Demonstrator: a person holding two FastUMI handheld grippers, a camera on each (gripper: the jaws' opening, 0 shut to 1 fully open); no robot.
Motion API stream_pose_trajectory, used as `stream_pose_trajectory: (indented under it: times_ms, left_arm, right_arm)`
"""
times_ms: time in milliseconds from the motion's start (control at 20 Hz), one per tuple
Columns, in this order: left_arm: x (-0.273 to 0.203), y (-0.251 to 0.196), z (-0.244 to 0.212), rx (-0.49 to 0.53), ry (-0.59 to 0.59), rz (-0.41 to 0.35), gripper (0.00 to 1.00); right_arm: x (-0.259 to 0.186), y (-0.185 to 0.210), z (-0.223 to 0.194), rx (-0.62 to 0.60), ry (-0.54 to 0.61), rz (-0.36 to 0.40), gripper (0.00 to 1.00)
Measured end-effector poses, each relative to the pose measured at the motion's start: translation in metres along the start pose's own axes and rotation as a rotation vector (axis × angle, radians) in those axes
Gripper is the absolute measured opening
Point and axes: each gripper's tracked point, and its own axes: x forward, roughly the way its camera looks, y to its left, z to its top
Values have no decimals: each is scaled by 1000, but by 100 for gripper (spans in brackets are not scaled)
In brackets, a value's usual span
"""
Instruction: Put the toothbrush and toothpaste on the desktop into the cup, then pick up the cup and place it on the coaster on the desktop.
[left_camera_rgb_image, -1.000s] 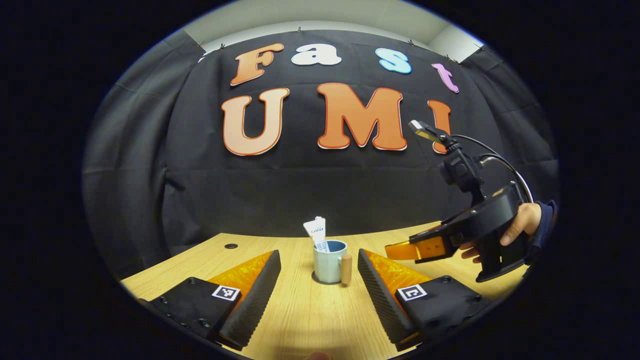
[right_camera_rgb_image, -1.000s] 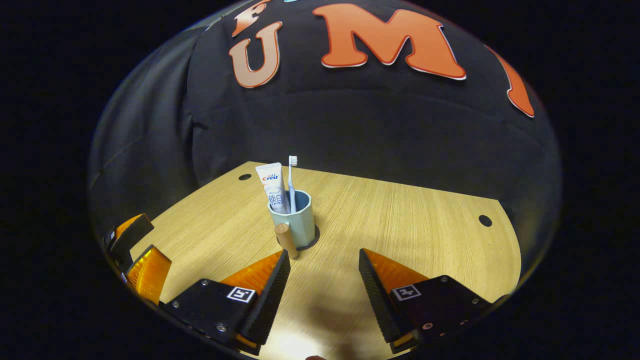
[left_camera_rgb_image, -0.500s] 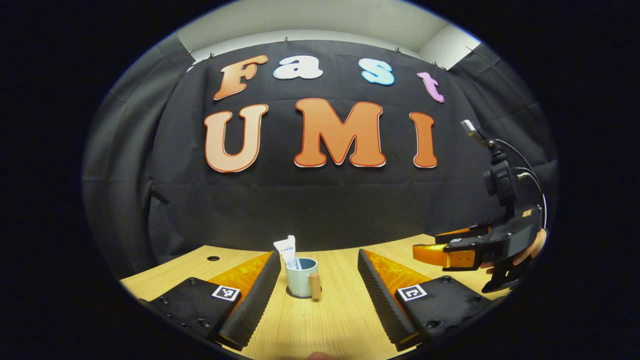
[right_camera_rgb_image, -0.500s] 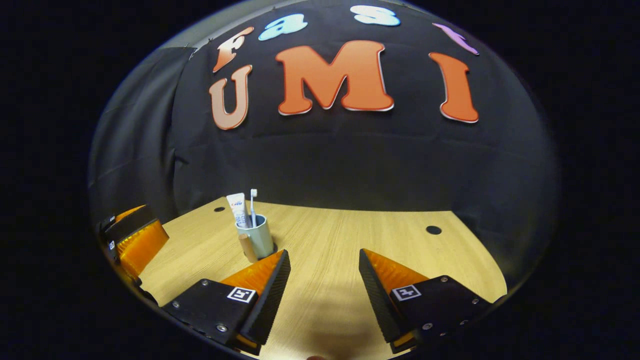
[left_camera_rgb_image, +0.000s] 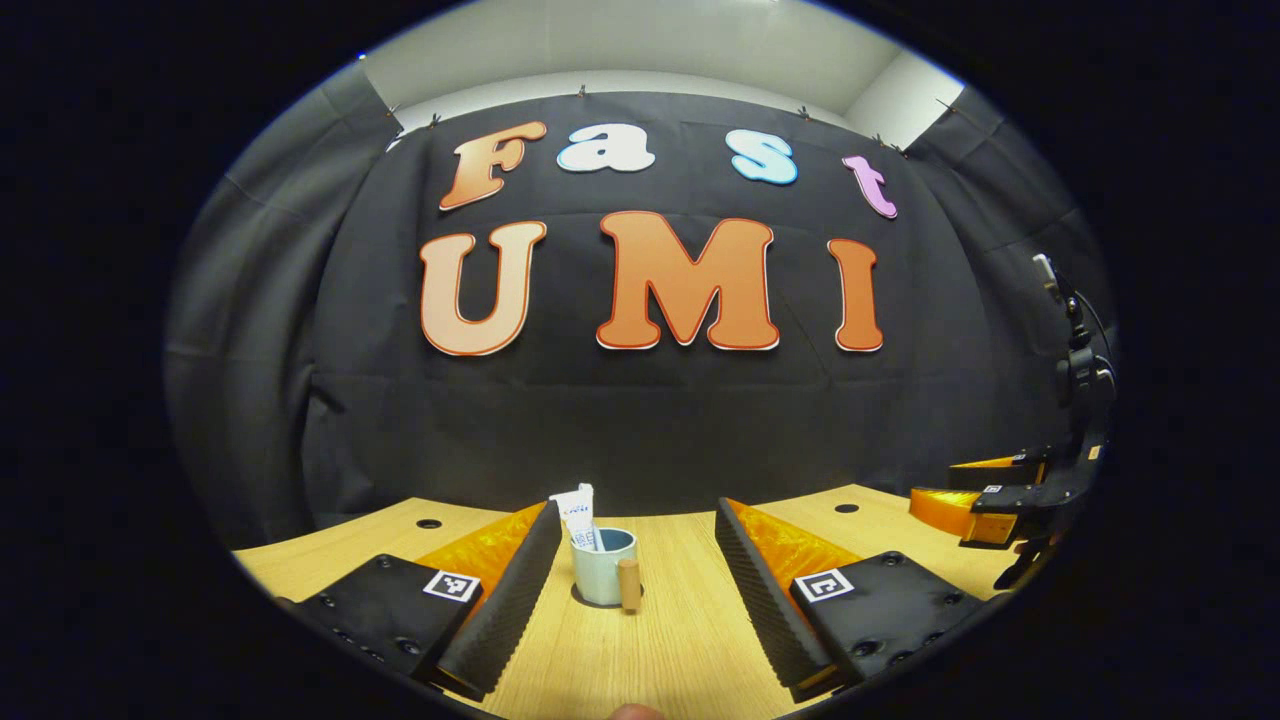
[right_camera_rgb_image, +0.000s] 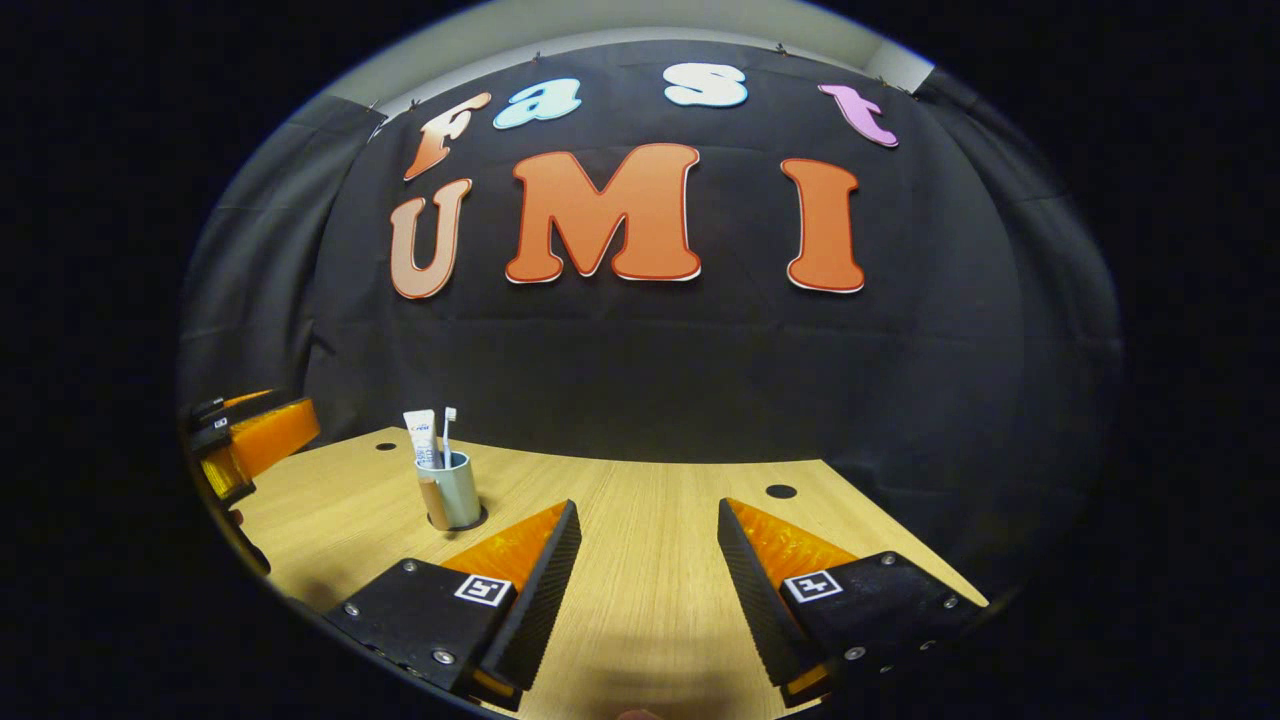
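Recording booth/lab setup: black cloth wall (left_camera_rgb_image: 640, 420), bare wooden desk (right_camera_rgb_image: 650, 560) w/ cable holes.

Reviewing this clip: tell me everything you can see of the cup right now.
The cup is a small pale blue-grey mug, glazed-looking, with a wooden-looking peg handle on its side. It stands upright on the wooden desktop, on a dark coaster that shows as a rim at its base. A toothpaste tube and a toothbrush stand in it, leaning on its rim. Neither gripper touches it.

The desktop (right_camera_rgb_image: 650, 540) is matt pale wood-grain (fine lines), the cup (right_camera_rgb_image: 461, 490) smooth with a wooden handle (left_camera_rgb_image: 629, 584).
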Motion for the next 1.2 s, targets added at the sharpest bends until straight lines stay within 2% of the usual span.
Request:
stream_pose_trajectory:
  times_ms: [450,700,800,1200]
  left_arm:
    - [-9,21,14,22,-76,54,96]
    - [-10,20,14,26,-92,55,96]
    - [-9,20,15,22,-105,58,100]
    - [-7,11,16,25,-136,53,98]
  right_arm:
    - [-7,6,17,-2,-85,33,84]
    - [-5,6,20,11,-97,36,84]
    - [-4,5,21,8,-102,35,84]
    - [-4,6,25,-14,-129,41,84]
